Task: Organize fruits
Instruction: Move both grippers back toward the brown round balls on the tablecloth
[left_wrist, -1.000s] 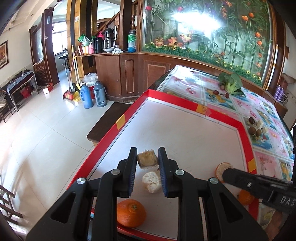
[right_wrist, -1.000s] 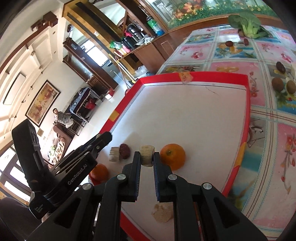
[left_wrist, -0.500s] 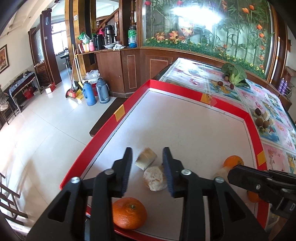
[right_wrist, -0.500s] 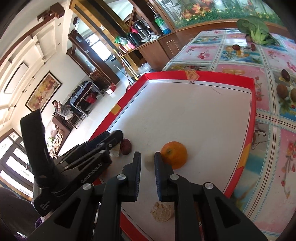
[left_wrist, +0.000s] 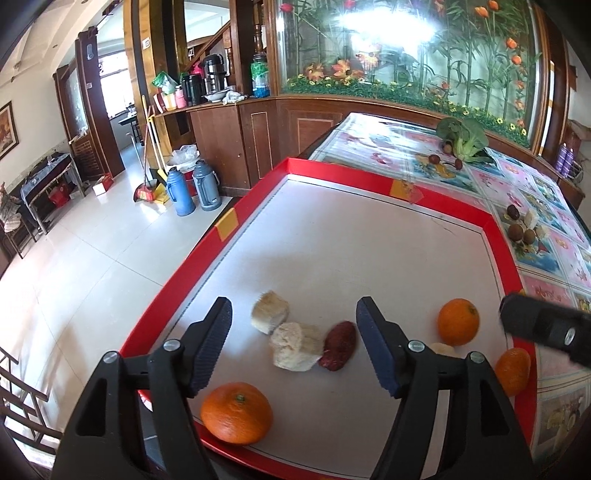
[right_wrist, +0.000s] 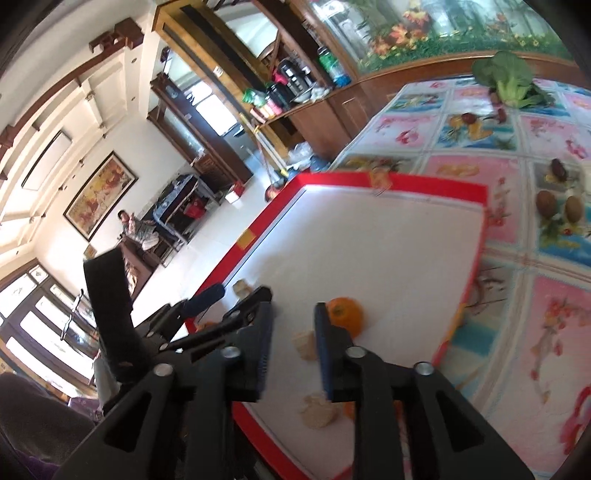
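My left gripper is open and empty above the near end of the red-rimmed white tray. Between its fingers lie two pale fruit chunks and a dark red fruit. An orange lies near the tray's front edge, another orange to the right, a third by the right rim. My right gripper is open and empty, raised above a pale chunk and an orange. Another pale chunk lies nearer.
Brown kiwis and a dark fruit lie on the flowered tablecloth right of the tray, also seen in the right wrist view. A leafy green vegetable lies at the table's far end. The floor drops off left of the tray.
My left gripper opened wide, let go of a pale chunk and pulled back. My right gripper let go of its pale chunk, opened, and lifted back toward the right.
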